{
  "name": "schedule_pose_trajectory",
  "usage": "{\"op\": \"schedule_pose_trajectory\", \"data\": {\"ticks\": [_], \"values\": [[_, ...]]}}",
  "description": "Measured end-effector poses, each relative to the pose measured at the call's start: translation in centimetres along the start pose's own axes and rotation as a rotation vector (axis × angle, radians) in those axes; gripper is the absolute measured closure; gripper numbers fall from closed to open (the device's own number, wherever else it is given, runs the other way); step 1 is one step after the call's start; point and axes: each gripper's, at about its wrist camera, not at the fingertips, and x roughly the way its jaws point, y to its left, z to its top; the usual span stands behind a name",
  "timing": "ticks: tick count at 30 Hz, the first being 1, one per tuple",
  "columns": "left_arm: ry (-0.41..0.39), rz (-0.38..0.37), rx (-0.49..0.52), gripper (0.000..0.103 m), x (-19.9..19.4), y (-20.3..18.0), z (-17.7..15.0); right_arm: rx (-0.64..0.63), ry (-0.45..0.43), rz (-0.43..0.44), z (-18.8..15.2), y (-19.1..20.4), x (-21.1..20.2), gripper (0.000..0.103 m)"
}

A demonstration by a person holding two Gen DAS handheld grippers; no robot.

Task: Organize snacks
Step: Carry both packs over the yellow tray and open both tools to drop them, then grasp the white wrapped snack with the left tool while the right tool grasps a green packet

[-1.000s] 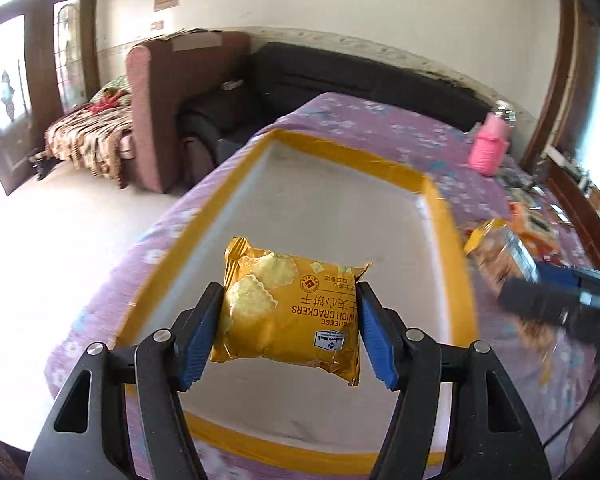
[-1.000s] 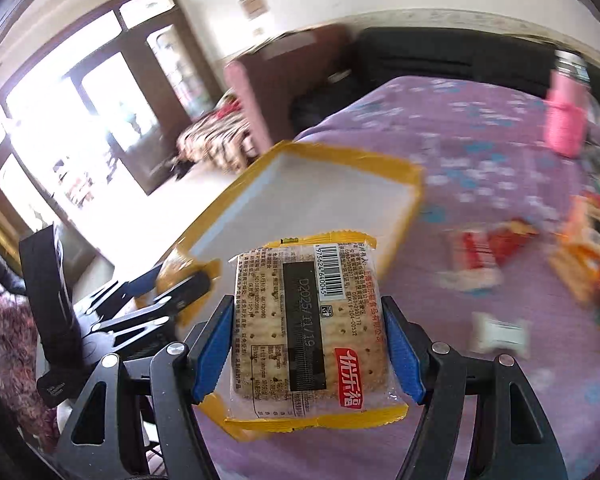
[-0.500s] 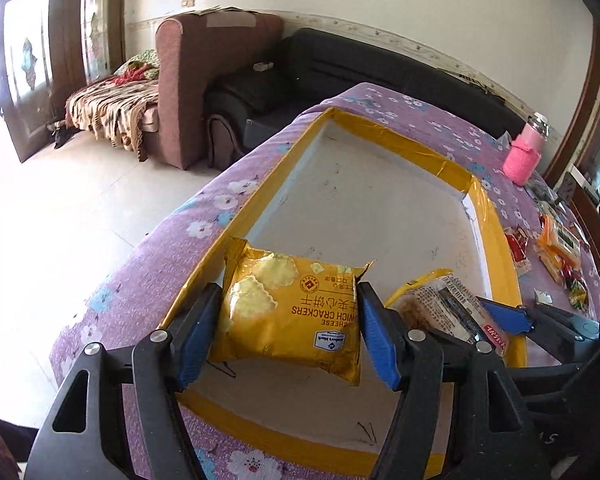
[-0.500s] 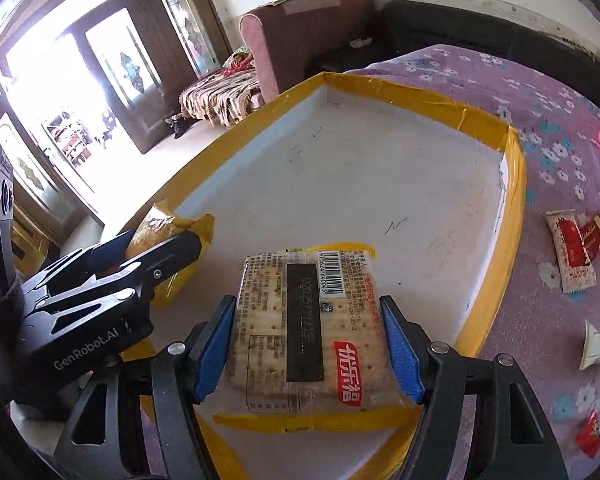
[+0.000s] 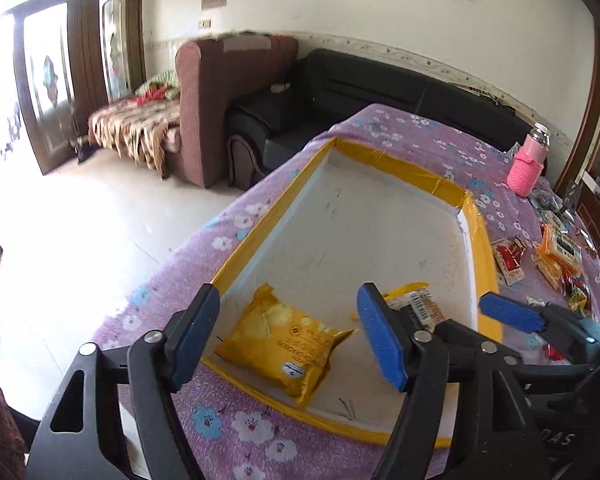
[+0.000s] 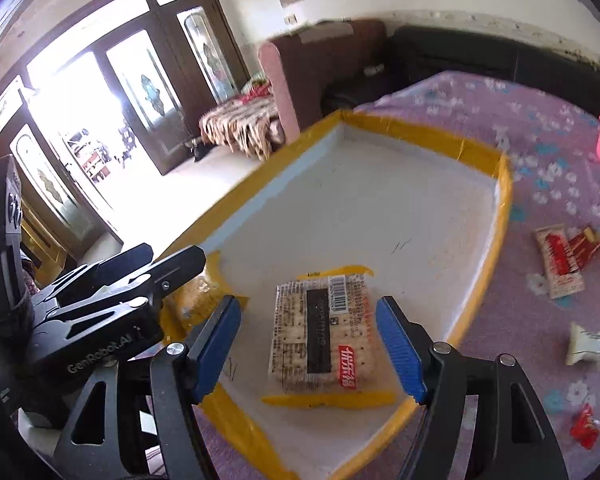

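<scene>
A shallow white tray with a yellow taped rim lies on the purple flowered tablecloth. A yellow cheese cracker pack lies in its near left corner, below my open left gripper. A clear cracker pack with a barcode and red label lies in the tray's near right part, below my open right gripper. It also shows in the left wrist view, partly hidden by the fingers. The left gripper's body shows in the right wrist view.
Loose snack packets lie on the cloth right of the tray: red and white ones, orange packs, a small white one, a small red one. A pink bottle stands at the back. Sofas stand beyond the table.
Both grippers opened and let go of their packs, which now lie in the tray. Both grippers have drawn back and up a little.
</scene>
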Motion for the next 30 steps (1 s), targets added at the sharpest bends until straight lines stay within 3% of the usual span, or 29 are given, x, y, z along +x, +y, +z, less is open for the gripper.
{"op": "schedule_pose_trajectory", "data": {"ticks": [7,14,17,22,24,27,30], "values": [[-0.066,0.018,0.1,0.027,-2.5,-3.8,0.1,0.022,-0.118,-0.035,-1.0,-2.2,-4.9,0.027],[-0.074,-0.012,0.186,0.027,-3.5,-7.3,-0.4,0.126,-0.193,-0.136,-3.1,-9.5,-10.4,0.026],[-0.056,-0.078,0.2,0.027,-3.7,-8.5,-0.5,0.209,-0.215,-0.185,-4.2,-13.4,-13.2,0.026],[-0.015,-0.245,0.175,0.028,-3.8,-10.3,-0.7,0.331,-0.253,-0.362,-6.2,-21.1,-19.3,0.025],[-0.008,-0.278,0.18,0.028,-3.8,-11.3,-0.8,0.389,-0.265,-0.414,-6.9,-24.1,-21.2,0.024],[0.006,-0.31,0.212,0.028,-3.9,-13.3,-1.4,0.46,-0.251,-0.451,-7.3,-27.8,-21.5,0.024],[0.017,-0.321,0.258,0.028,-4.2,-15.1,-1.8,0.502,-0.223,-0.417,-7.0,-29.9,-19.8,0.024]]}}
